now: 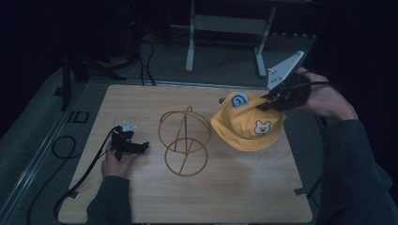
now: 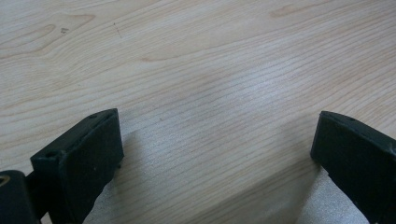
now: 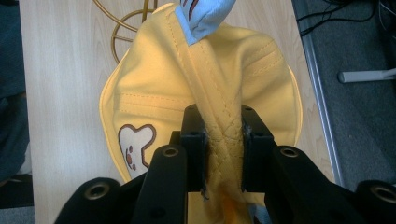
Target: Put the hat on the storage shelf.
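The right hand-held gripper (image 1: pixel 263 106) has the yellow hat (image 1: pixel 247 123) pinched by its crown, jaws closed tight on a fold of fabric, and the hat sits at the right of the table (image 1: pixel 234 197), its brim low over the wood, just beside the gold wire stand (image 1: pixel 184 140). The likely job is getting that hat onto the stand, and here is the worry: the grip is on a thin ridge of soft cloth, so a quick swing could let the fabric creep out of the jaws and the hat drop short. The stand looks light and open, too; if the brim catches one of its hoops on the way over, the frame may tip or slide, and nothing is steadying it. The left hand-held gripper (image 1: pixel 140 146) lies low on the table to the stand's left, jaws spread wide with nothing between them, near the stand but not touching it. The right gripper view gives what the high view cannot: the seam of the hat (image 3: pixel 205 88) running straight between the jaws, the stitching bunched there, and a blue-and-white patch (image 3: pixel 203 16) at the top. The left gripper view shows bare wood grain (image 2: pixel 201 70) between its jaws. Only from above do hat, stand and both hands read together.
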Tool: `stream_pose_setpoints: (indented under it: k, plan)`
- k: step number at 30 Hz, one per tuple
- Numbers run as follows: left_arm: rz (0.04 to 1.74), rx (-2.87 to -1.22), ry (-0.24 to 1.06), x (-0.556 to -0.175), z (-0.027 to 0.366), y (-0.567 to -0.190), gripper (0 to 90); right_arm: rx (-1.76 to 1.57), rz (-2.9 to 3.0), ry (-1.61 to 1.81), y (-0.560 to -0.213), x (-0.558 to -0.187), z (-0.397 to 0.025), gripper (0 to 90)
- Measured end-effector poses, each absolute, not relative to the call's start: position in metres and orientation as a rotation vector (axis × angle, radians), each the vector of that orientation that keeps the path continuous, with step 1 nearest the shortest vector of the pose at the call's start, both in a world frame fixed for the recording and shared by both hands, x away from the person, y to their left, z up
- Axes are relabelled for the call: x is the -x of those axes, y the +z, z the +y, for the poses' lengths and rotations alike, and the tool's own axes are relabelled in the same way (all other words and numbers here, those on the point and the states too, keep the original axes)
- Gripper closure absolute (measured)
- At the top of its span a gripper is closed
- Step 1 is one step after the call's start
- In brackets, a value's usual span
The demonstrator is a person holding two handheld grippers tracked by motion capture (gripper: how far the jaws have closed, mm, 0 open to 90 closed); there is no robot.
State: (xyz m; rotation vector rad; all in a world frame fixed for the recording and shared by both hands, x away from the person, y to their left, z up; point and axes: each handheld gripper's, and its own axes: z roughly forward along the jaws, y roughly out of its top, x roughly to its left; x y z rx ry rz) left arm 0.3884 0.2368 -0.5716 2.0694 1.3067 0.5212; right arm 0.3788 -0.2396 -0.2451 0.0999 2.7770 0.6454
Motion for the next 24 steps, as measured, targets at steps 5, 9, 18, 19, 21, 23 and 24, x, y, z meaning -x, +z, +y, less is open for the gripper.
stream_pose_setpoints:
  k: [5, 9, 18, 19, 21, 23, 24]
  plan:
    - [1.306, -2.07, 0.521, -0.388, 0.237, -0.572, 2.1, -0.1, 2.771, 0.657, -0.243, -0.378, -0.239, 75.5]
    - [1.306, -2.07, 0.521, -0.388, 0.237, -0.572, 2.1, -0.097, 2.76, 0.667, -0.241, -0.379, -0.237, 75.7]
    - [1.306, -2.07, 0.521, -0.388, 0.237, -0.572, 2.1, -0.098, 2.747, 0.694, -0.237, -0.379, -0.232, 75.9]
    - [1.306, -2.07, 0.521, -0.388, 0.237, -0.572, 2.1, -0.093, 2.745, 0.697, -0.236, -0.379, -0.231, 75.9]
    - [1.306, -2.07, 0.521, -0.388, 0.237, -0.572, 2.1, -0.09, 2.741, 0.704, -0.234, -0.378, -0.23, 75.9]
    - [1.306, -2.07, 0.521, -0.388, 0.237, -0.572, 2.1, -0.097, 2.738, 0.717, -0.233, -0.379, -0.228, 75.9]
    - [1.305, -2.07, 0.521, -0.388, 0.237, -0.572, 2.1, -0.094, 2.739, 0.721, -0.233, -0.379, -0.226, 75.9]
